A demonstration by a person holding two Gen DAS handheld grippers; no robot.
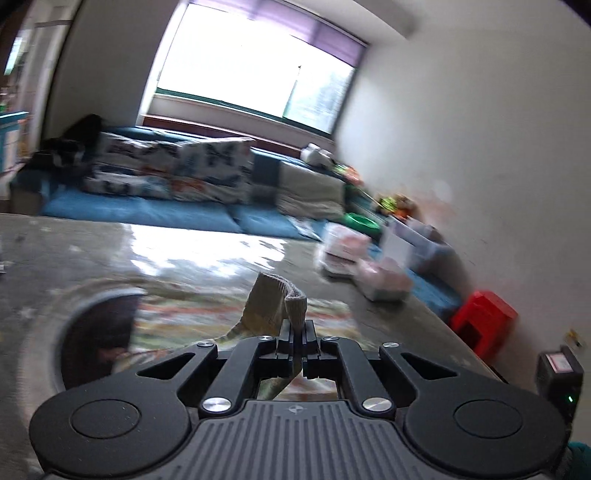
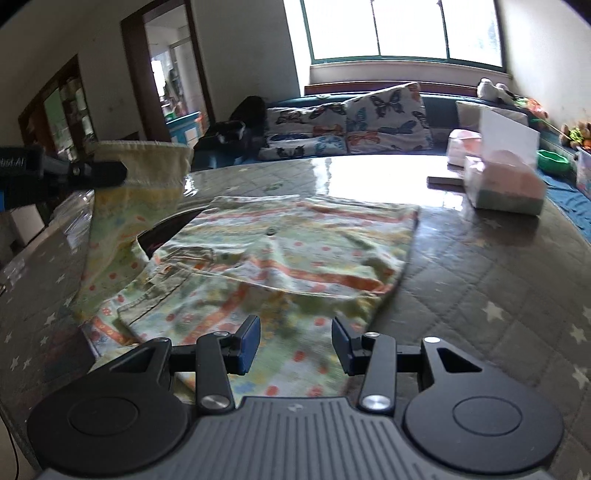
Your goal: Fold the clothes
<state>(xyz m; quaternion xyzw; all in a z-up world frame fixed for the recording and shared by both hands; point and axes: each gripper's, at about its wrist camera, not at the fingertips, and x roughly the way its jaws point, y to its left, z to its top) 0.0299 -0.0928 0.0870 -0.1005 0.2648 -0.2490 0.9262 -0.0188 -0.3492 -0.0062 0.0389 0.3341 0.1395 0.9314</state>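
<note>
- Right gripper [image 2: 295, 341]: jaws spread apart, empty, poised just above the near edge of the patterned garment [image 2: 280, 266]
- Garment lies mostly flat on the quilted table [image 2: 480, 266]
- Left gripper [image 1: 298, 345]: clamped on the garment's hem, lifted; only the right view shows that raised corner at far left
- Storage boxes [image 2: 504, 179] and sofa cushions [image 2: 388, 118] beyond

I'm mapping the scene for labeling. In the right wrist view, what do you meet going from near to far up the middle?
Right tool, open → patterned garment spread flat → bare, glossy table → butterfly cushions → window.
</note>
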